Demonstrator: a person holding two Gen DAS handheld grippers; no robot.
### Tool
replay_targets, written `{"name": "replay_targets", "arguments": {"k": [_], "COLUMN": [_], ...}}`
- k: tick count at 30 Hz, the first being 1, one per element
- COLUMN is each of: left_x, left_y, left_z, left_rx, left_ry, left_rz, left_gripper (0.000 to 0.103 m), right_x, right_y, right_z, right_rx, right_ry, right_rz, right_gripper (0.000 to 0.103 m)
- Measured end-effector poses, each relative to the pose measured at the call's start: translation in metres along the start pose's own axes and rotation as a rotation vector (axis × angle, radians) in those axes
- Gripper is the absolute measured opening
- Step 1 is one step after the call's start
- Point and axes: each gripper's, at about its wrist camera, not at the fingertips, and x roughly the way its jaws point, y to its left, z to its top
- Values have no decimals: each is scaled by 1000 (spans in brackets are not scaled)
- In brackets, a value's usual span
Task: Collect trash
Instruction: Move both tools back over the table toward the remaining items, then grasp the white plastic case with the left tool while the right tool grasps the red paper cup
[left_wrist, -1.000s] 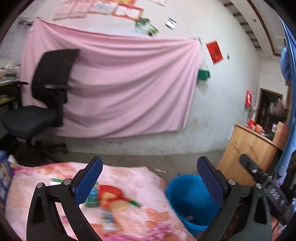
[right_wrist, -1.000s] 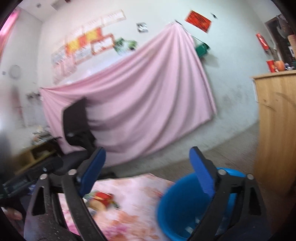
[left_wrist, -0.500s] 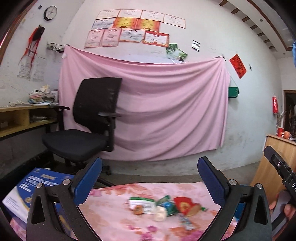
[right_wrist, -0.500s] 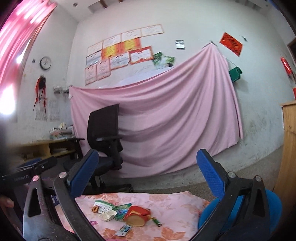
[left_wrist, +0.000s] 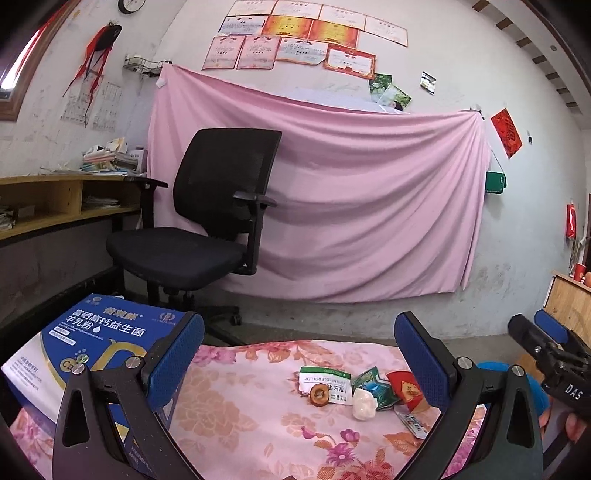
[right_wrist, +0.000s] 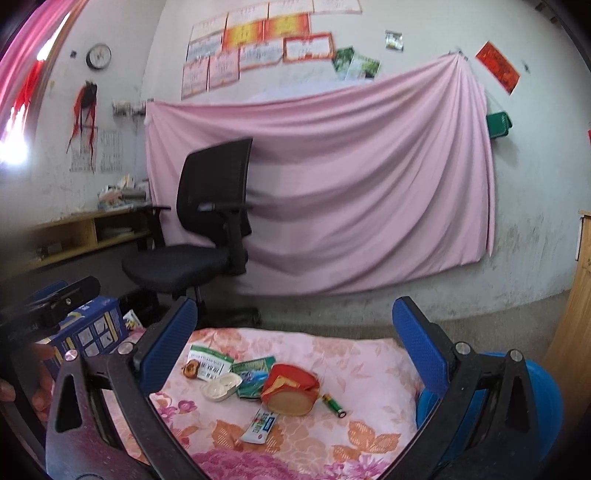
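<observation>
A small heap of trash lies on the floral cloth (right_wrist: 369, 369): a crushed red paper cup (right_wrist: 291, 391), a white-and-green packet (right_wrist: 208, 363), a green wrapper (right_wrist: 253, 373), a white lump (right_wrist: 221, 386), a small tube (right_wrist: 260, 424), a green battery (right_wrist: 334, 404) and a brown round bit (right_wrist: 191, 368). The left wrist view shows the same heap, with the cup (left_wrist: 408, 387) and packet (left_wrist: 325, 378). A blue bucket (right_wrist: 543, 391) stands at the table's right end. My left gripper (left_wrist: 299, 354) and right gripper (right_wrist: 295, 343) both hang open above the table, holding nothing.
A blue printed box (left_wrist: 92, 343) sits on the table's left side. Behind stand a black office chair (left_wrist: 207, 221), a wooden shelf desk (left_wrist: 55, 199) and a wall draped in pink cloth (left_wrist: 369, 206). A wooden cabinet (right_wrist: 576, 317) is at the right.
Both cameras have swung left and settled. The bucket slid to the right edge, the blue box came into view, and the trash heap now lies nearer the middle. Both grippers stayed open.
</observation>
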Motion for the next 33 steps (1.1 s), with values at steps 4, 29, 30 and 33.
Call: {"name": "replay_targets", "arguments": {"k": [4,29,30,33], "left_x": [4,78,84,105], "left_y": [-3,-28,-32,-42], "left_z": [-3,-42,-46,-58], "left_rx": [10,115,125,149], "left_ry": [14,382,416,537], "left_rz": [4,-130,-150,-236], "left_gripper": [101,77,71,67], "right_x": [6,79,83,91], "right_y": [0,-32,-31,-30], "right_z": [3,-40,-43,-49], "right_rx": [9,130,128,127], "right_ry": [25,392,416,454], "right_rz": [2,22,25,34], "right_gripper": [103,83,80,73]}}
